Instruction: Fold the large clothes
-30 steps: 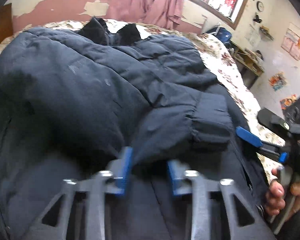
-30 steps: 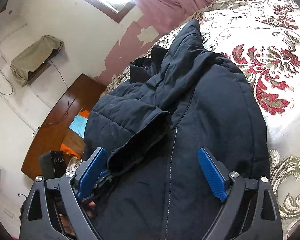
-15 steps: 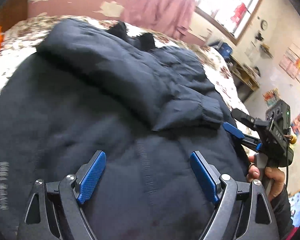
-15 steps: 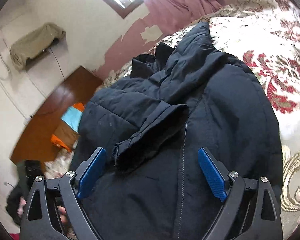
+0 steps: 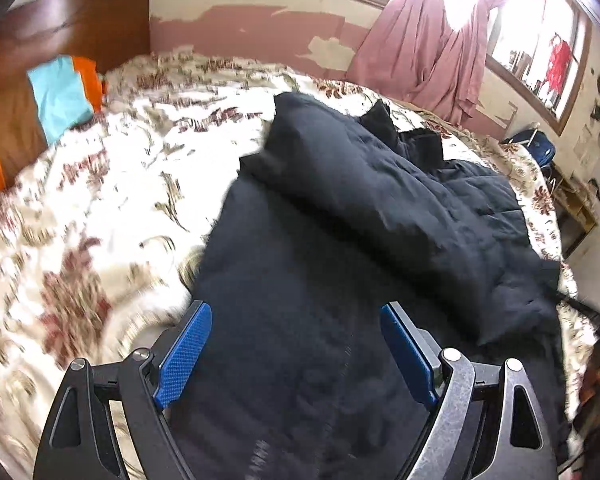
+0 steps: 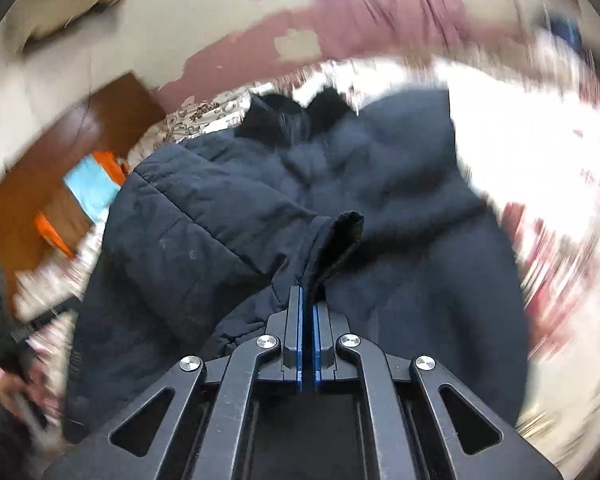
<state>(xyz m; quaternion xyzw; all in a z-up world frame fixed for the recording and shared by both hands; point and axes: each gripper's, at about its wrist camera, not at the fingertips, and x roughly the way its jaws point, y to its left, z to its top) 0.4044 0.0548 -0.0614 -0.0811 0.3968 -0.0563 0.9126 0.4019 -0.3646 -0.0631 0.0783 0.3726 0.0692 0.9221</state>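
Note:
A large dark navy padded jacket [image 5: 340,240] lies spread on a floral bedspread [image 5: 100,200], one sleeve folded across its body. My left gripper [image 5: 296,356] is open and empty, hovering over the jacket's lower left part. In the right wrist view the jacket [image 6: 380,168] fills the middle, and my right gripper [image 6: 307,308] is shut on the cuff of the folded sleeve [image 6: 336,240], pinching its edge between the blue pads.
A wooden headboard [image 5: 60,36] with blue and orange cloth [image 5: 60,96] stands at the far left. A pink curtain [image 5: 420,52] hangs by the window at the back. A shelf [image 5: 572,208] stands to the right of the bed.
My left gripper let go of the sleeve, opened and swung left. My right gripper moved onto the sleeve cuff and shut on it.

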